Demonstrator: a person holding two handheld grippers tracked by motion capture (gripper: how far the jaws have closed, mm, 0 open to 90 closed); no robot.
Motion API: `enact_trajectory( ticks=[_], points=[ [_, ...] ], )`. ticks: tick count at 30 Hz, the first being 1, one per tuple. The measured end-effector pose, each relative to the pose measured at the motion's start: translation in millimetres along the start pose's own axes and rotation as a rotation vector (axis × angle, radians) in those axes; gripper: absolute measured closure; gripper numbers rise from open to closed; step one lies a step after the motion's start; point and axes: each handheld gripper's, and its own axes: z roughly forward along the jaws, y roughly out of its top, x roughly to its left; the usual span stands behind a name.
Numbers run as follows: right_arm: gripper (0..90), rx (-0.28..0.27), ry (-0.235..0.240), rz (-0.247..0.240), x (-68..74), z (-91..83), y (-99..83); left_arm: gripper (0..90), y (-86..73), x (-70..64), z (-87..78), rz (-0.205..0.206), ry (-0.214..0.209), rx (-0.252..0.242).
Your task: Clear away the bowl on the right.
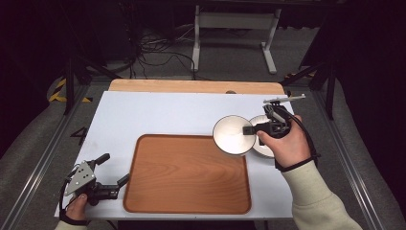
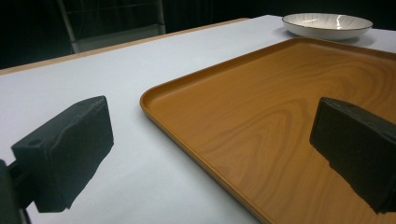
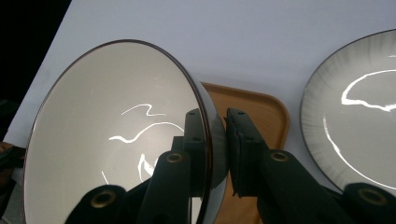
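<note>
Right gripper point(image 3: 215, 140) view shows jaws pinching bowl point(image 3: 116, 135) rim.

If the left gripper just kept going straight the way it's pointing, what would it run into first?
Probably the wooden tray. The left gripper, jaws open, points at the tray's near-left rim, with one jaw already over the tray. Beyond the tray, a white bowl rests on the table, though depth is hard to judge.

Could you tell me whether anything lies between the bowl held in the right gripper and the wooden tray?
Nothing visible does. The right gripper holds the bowl by its rim at the tray's far right corner, and the tray surface is bare.
</note>
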Motion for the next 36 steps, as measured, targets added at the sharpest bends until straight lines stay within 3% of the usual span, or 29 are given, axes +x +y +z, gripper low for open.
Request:
enact_trajectory(
  ticks=[13, 17, 36],
  points=[
    [79.3, 0.043, 0.105, -0.051, 36.6, 14.4, -3.7, 0.2, 0.0, 0.2, -0.1, 0.0, -0.003, 0.0],
    [78.9, 0.054, 0.117, -0.068, 45.4, 19.1, -4.8, 0.2, 0.0, 0.2, 0.0, -0.001, -0.001, -0.001],
    [78.3, 0.094, 0.229, -0.077, 69.6, 42.6, -12.0, 0.2, 0.0, -0.1, 0.0, 0.0, 0.0, 0.0]
  ],
)
